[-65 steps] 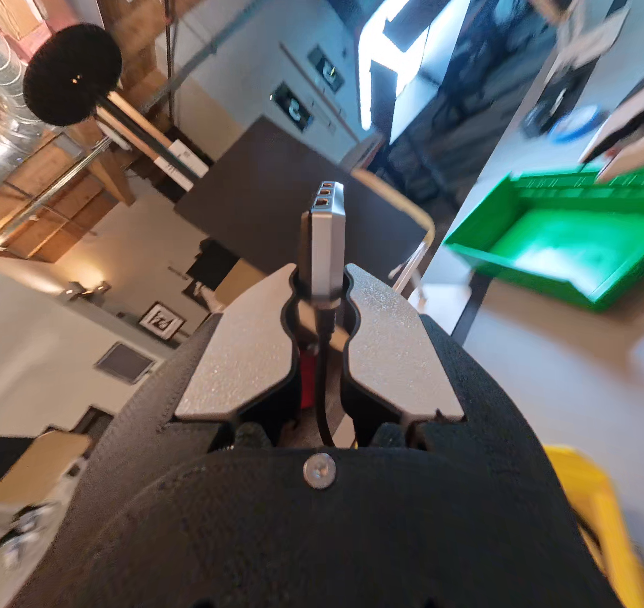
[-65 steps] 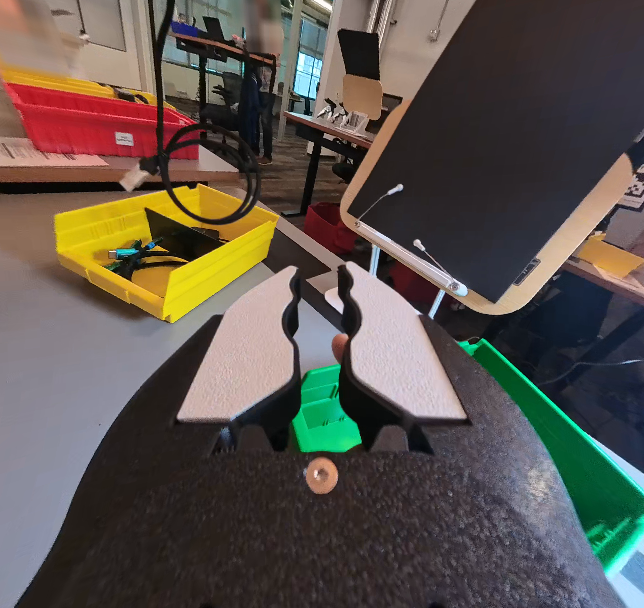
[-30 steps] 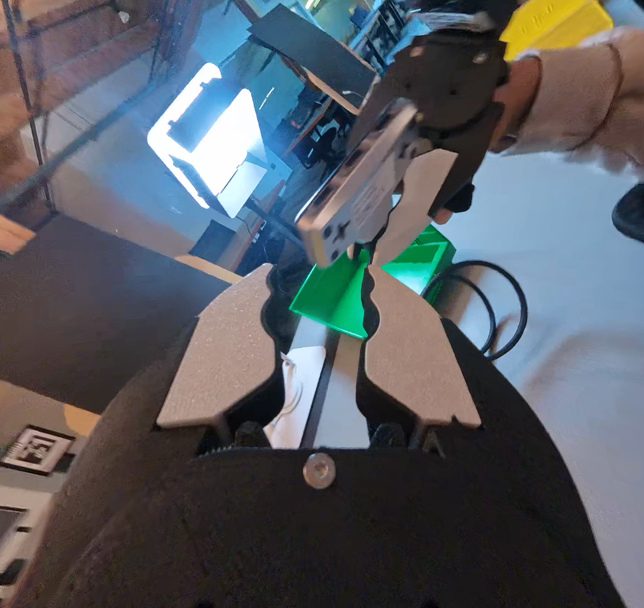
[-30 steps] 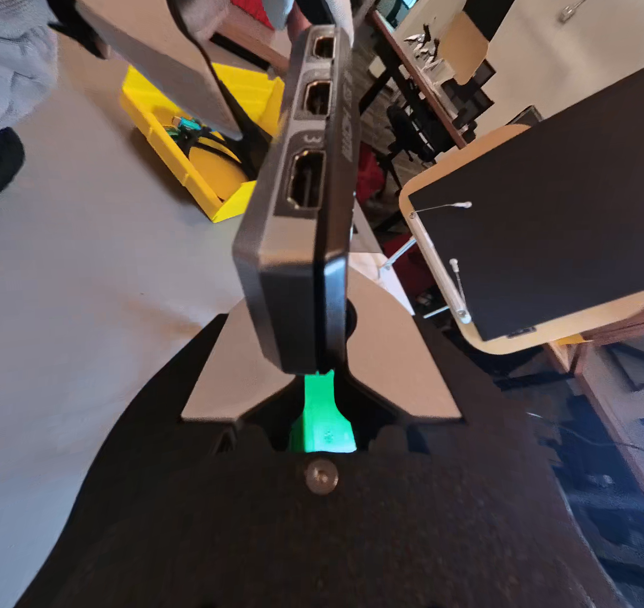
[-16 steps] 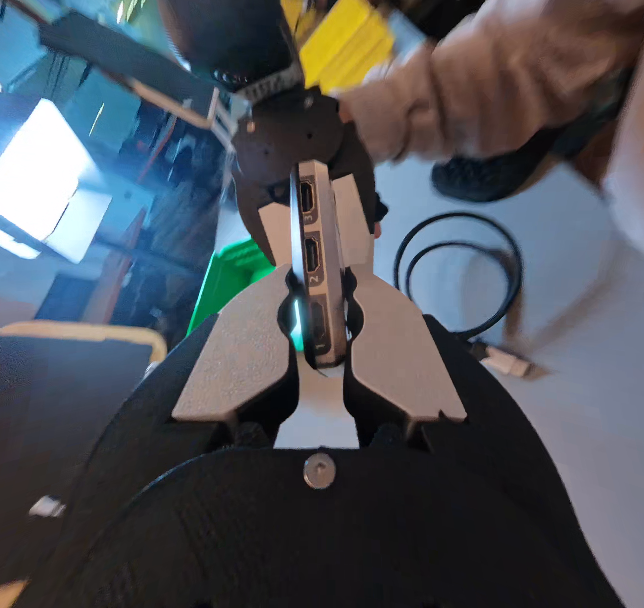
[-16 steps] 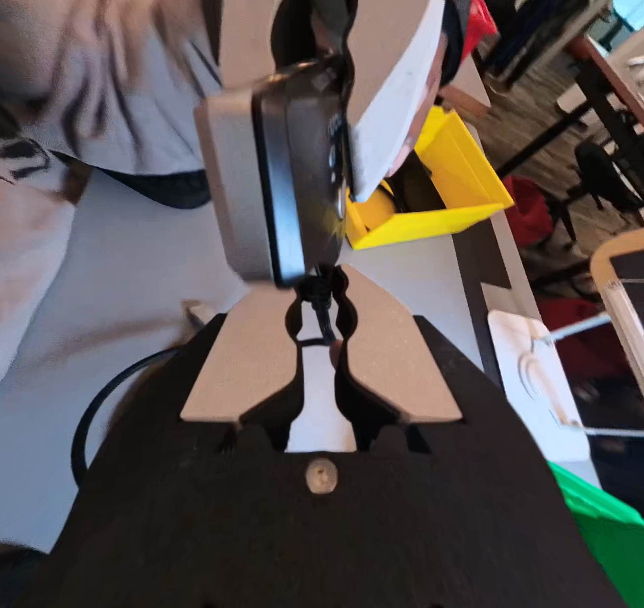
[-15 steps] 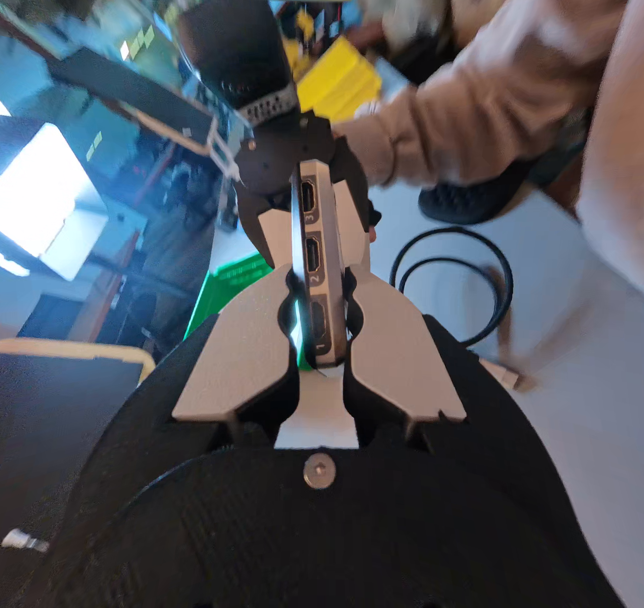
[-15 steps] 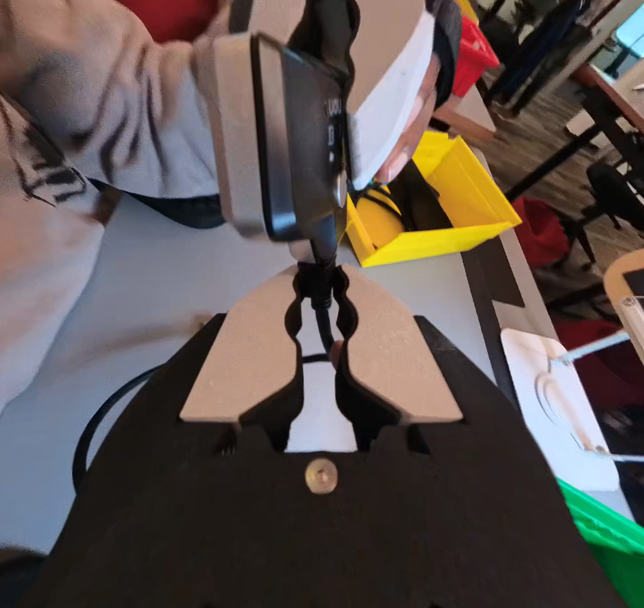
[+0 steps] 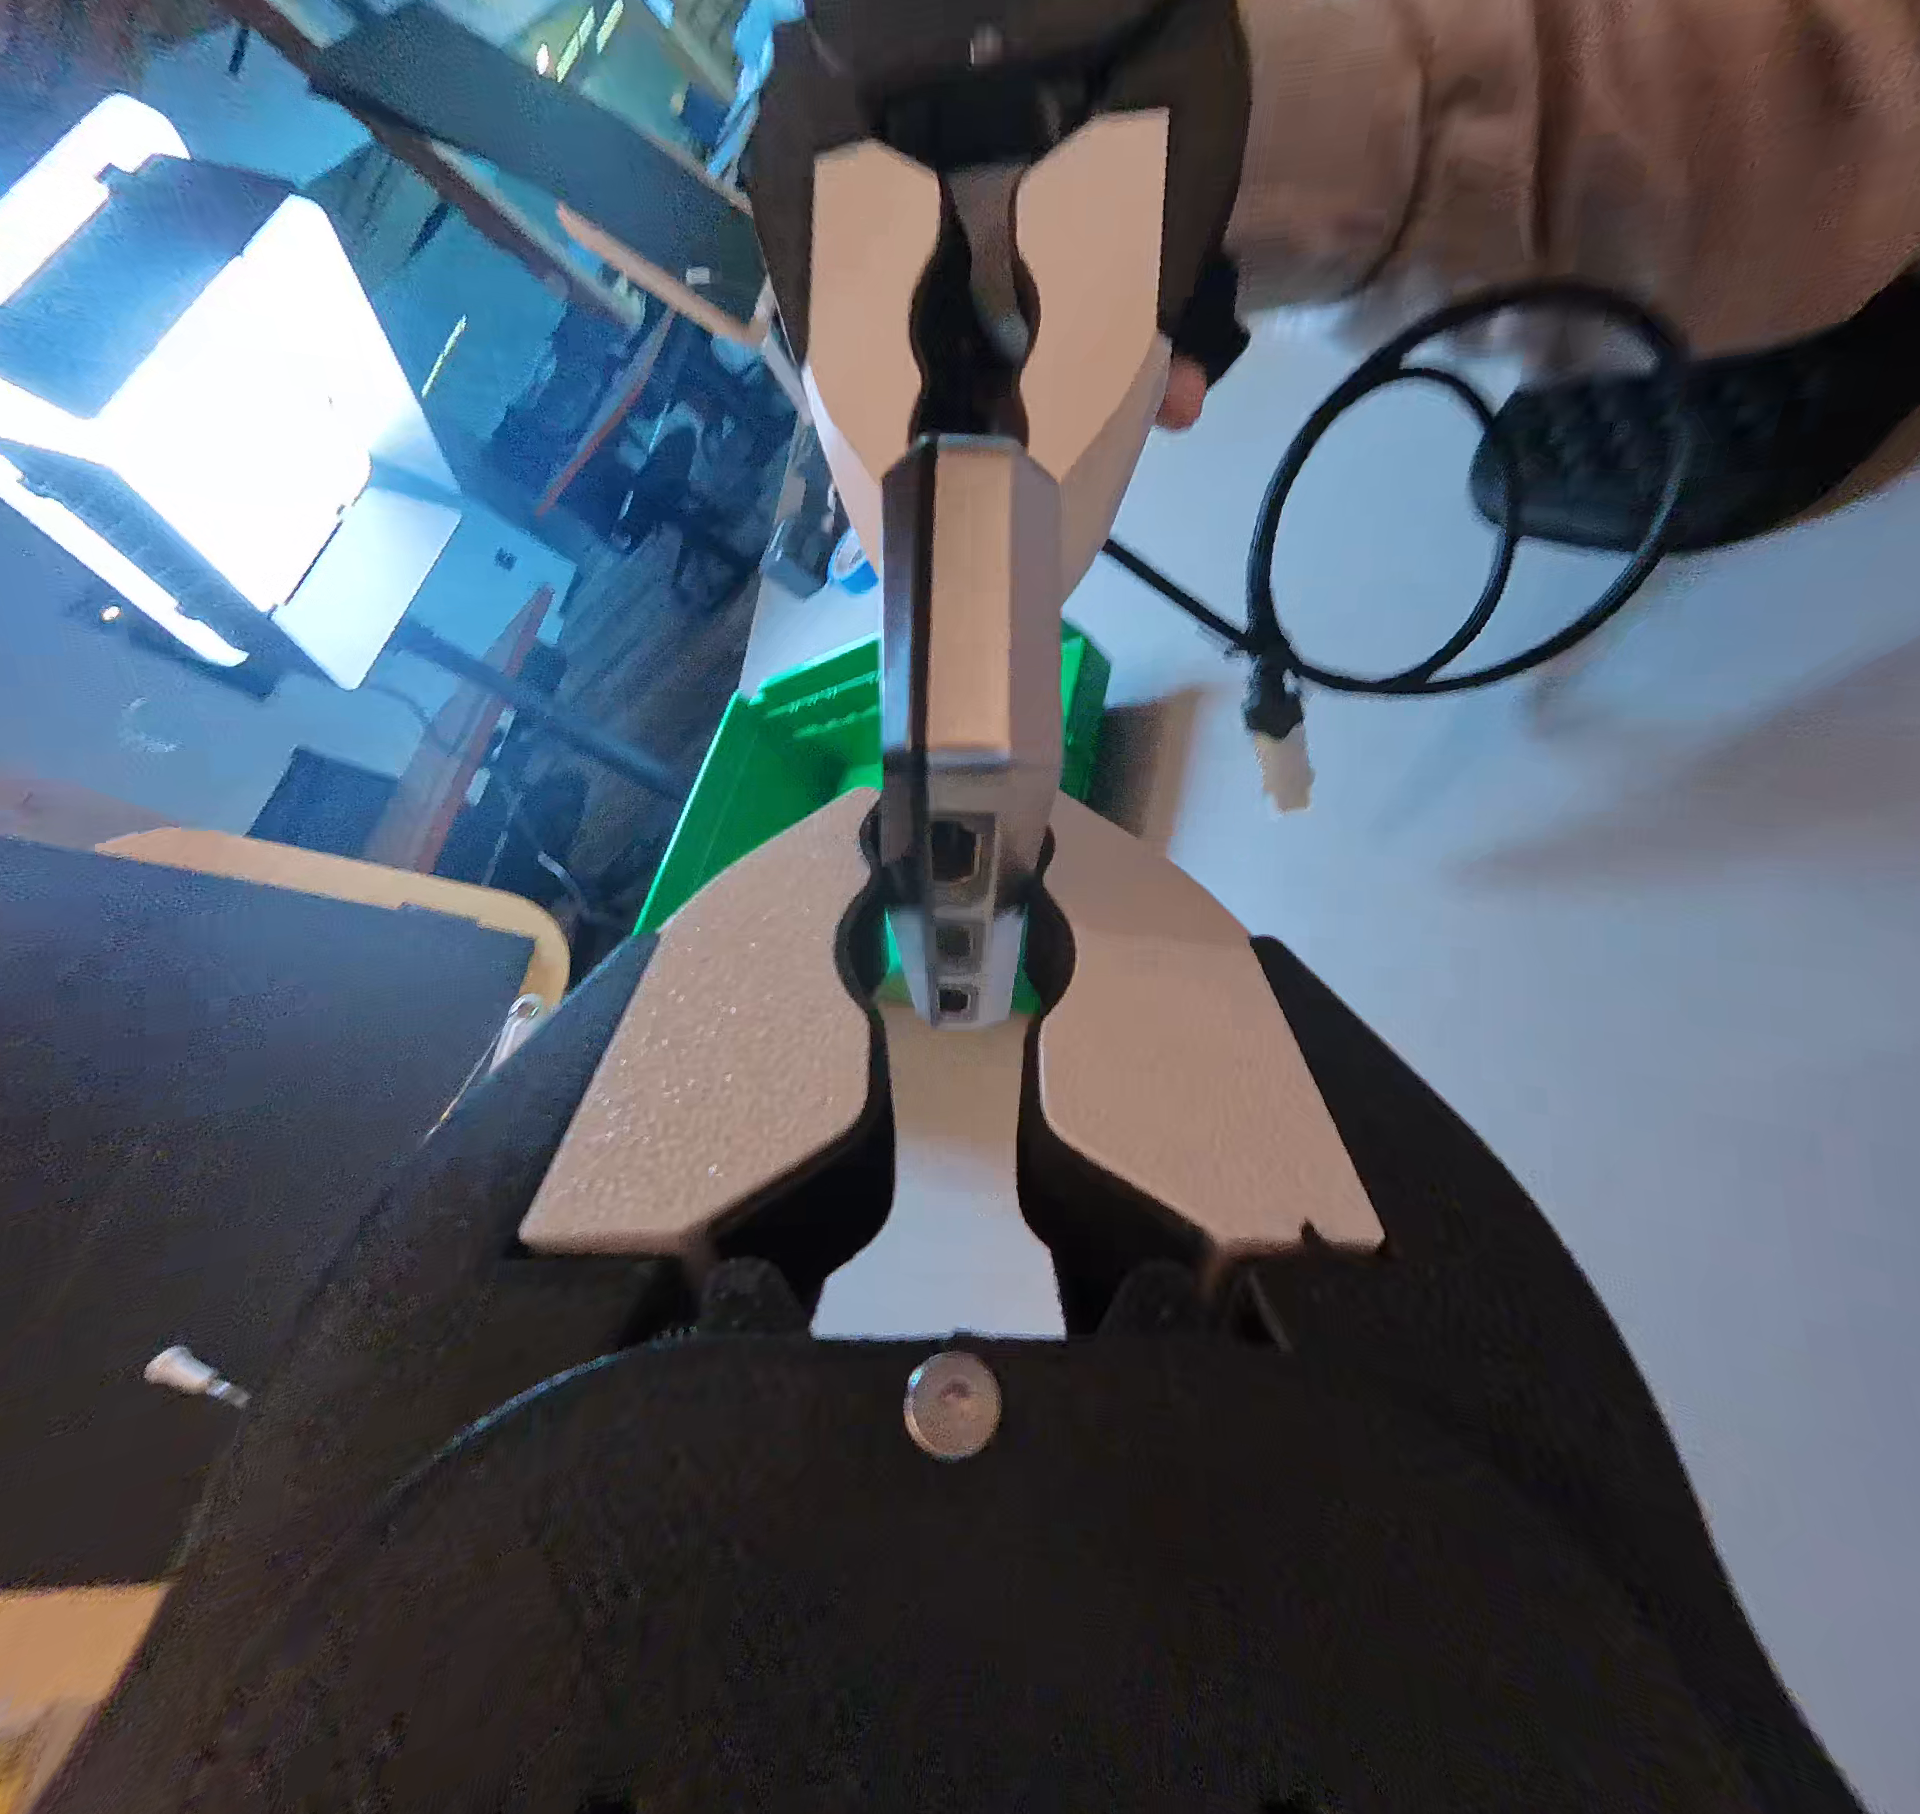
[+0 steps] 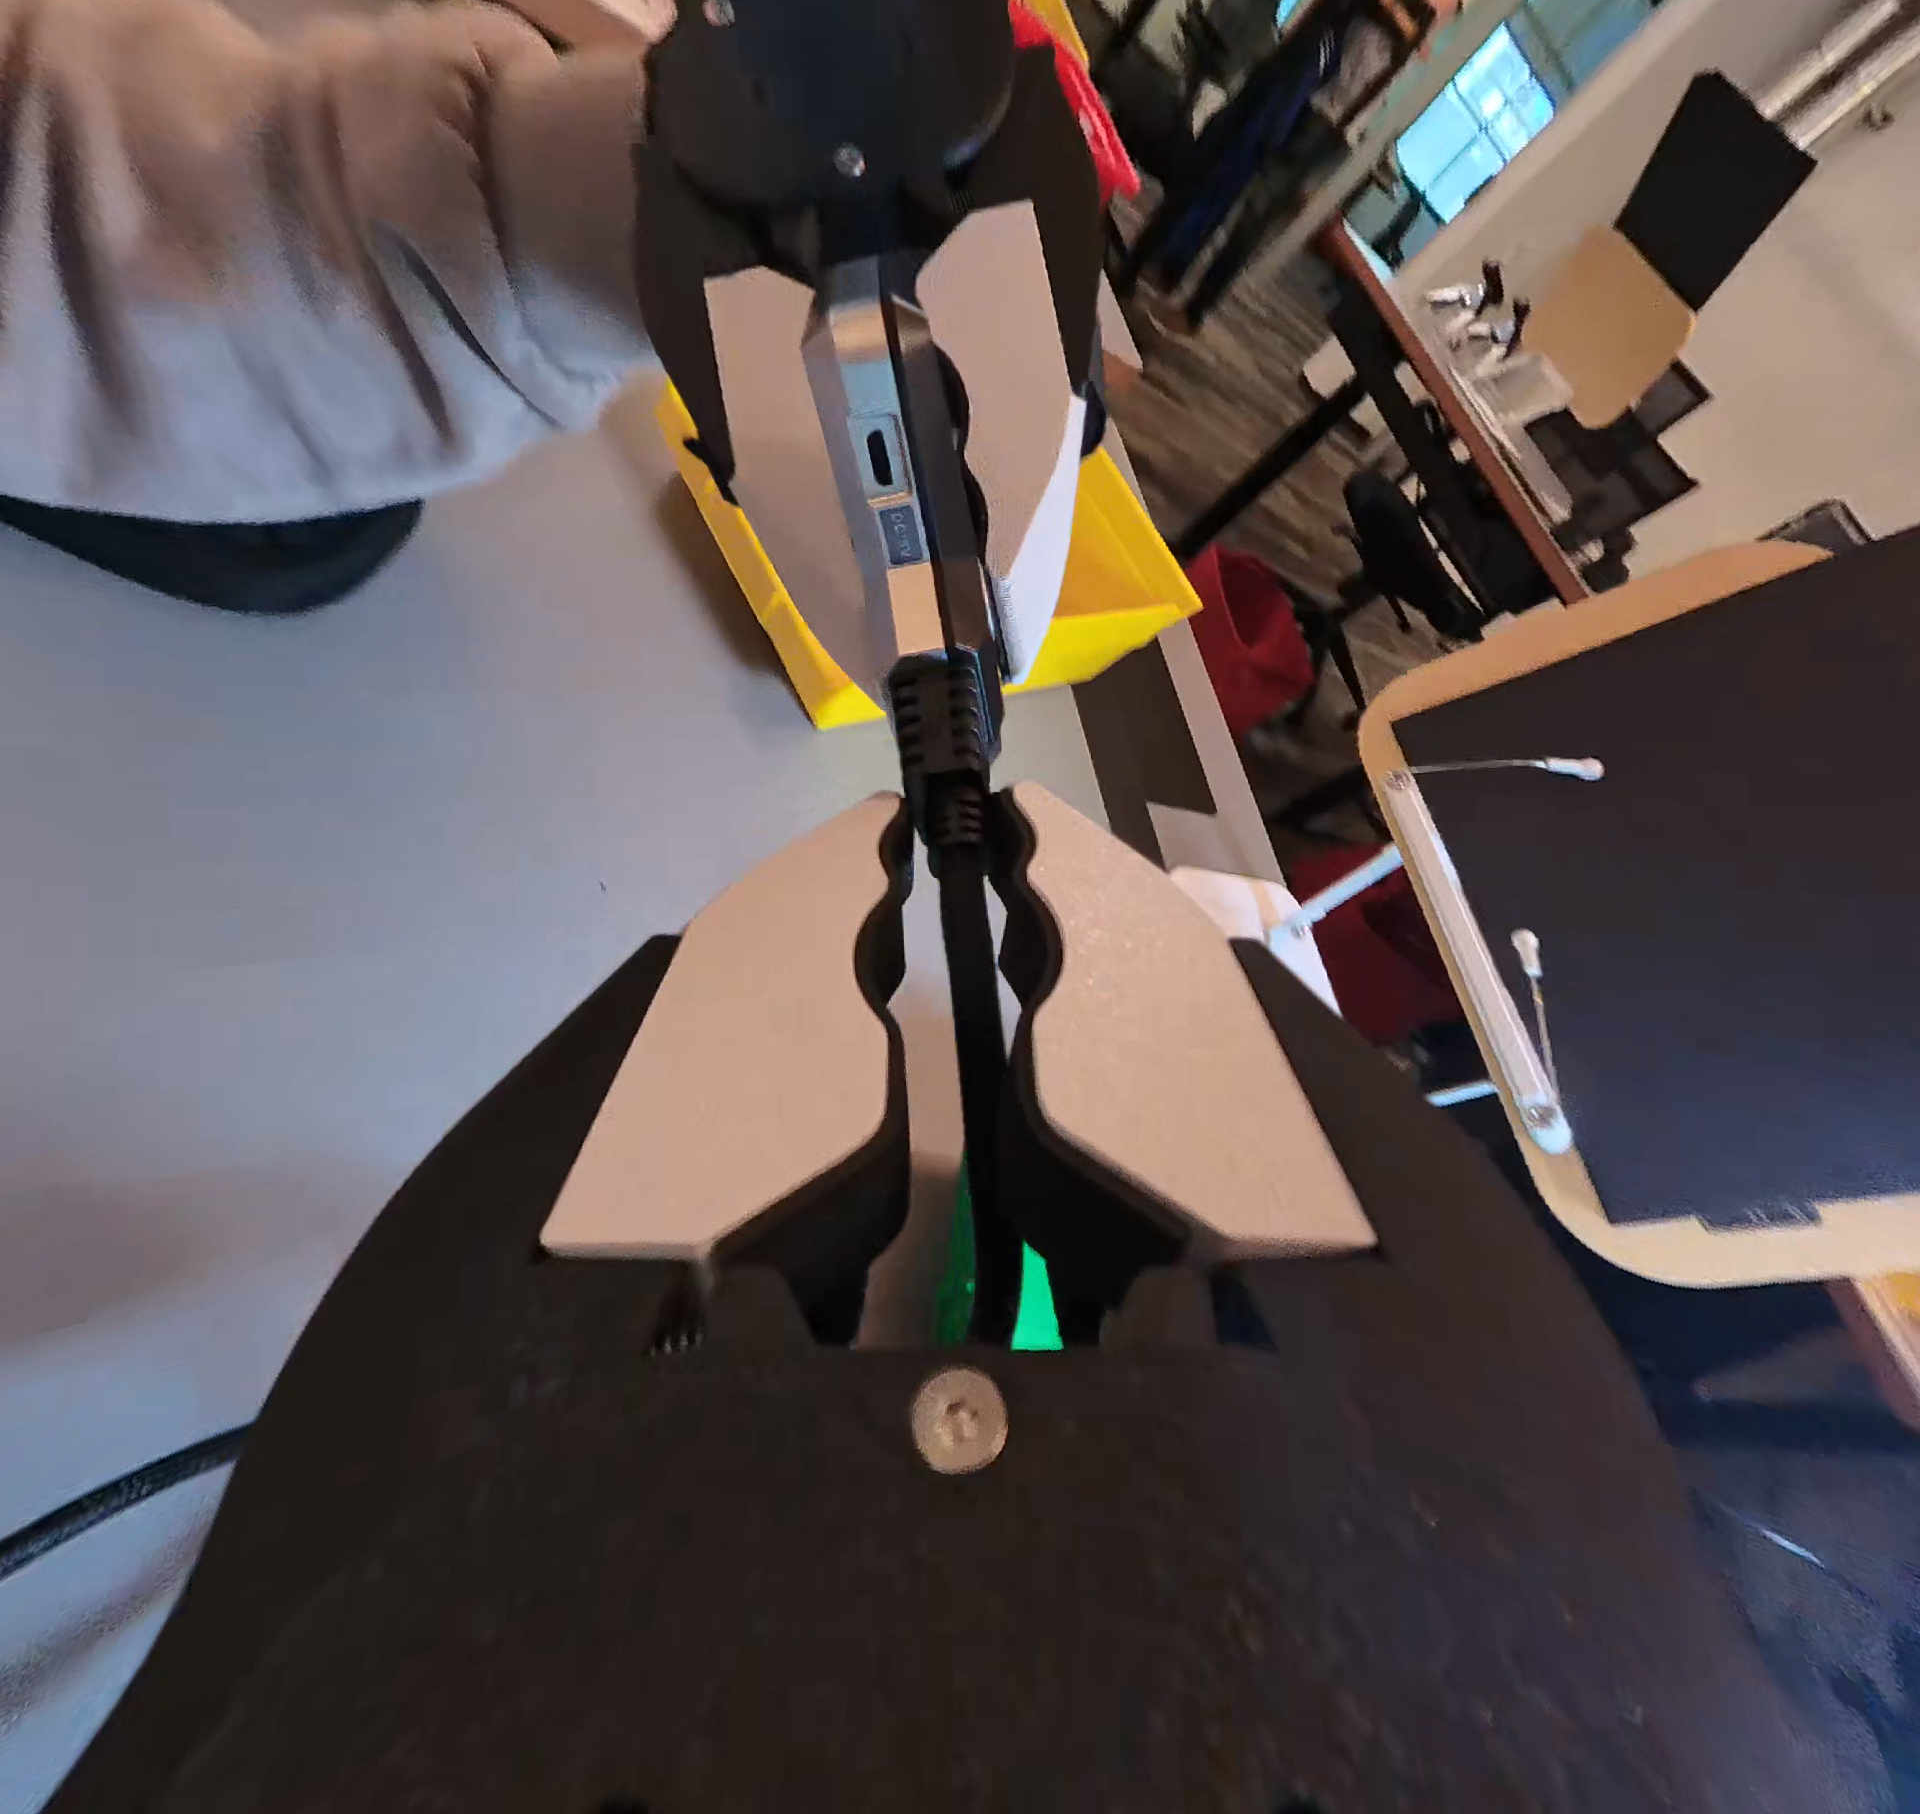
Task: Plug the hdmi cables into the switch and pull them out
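**Switch passed back to the left tool, cable end now gripped by the right**

A second ago the switch [image 9: 966, 621] was held by the right tool [image 10: 951, 808]; now it is pinched at its port end by the left tool [image 9: 961, 881], above the worktop [image 9: 1558, 933]. The right tool is pressed around the attached cable [image 10: 971, 985] just behind its strain relief. A loose HDMI cable [image 9: 1455, 517] lies coiled nearby, not yet plugged.

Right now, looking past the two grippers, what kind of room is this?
Probably a shared workshop or lab office. A pale grey worktable carries a yellow plastic parts bin; behind it stand long wooden desks on black frames, black office chairs and large windows.
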Tool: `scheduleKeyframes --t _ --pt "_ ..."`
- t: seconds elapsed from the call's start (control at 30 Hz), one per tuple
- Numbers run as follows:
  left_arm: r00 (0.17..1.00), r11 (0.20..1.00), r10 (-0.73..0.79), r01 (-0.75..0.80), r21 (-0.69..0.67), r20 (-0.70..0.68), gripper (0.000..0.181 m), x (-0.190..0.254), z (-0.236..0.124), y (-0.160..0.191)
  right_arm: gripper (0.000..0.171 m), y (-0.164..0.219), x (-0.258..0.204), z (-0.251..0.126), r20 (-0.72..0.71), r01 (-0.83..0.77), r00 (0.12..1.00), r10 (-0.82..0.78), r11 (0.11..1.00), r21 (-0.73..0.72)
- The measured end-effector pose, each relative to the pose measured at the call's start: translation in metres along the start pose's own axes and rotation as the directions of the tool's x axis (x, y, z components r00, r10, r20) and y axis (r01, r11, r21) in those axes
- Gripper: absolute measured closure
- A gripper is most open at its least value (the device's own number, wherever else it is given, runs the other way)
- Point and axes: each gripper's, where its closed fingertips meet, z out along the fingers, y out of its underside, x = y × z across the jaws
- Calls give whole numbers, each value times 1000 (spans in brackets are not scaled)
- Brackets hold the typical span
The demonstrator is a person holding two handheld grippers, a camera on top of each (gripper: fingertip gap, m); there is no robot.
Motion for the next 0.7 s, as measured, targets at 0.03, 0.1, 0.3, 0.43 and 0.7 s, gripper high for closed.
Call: scheduleKeyframes --t 0.03,0.1,0.3,0.43,0.7 --pt "1000 999 19 -18 -29 16 158 -1 1 2 157 2 1 0 -12 12 1000 -13 1000 -28" --pt "999 1000 12 -12 0 36 150 -3 2 -5 158 6 1 0 -26 42 999 -44 997 -69" --pt "997 997 49 -51 49 52 157 -2 1 -17 157 7 0 0 -18 62 998 -63 997 -40" --pt "990 988 112 -120 100 87 158 -2 -3 -31 155 -10 -2 -9 -26 88 996 -87 994 64" --pt "950 962 258 -270 47 178 157 0 1 -48 142 -25 2 -13 -207 305 926 -316 949 -82"
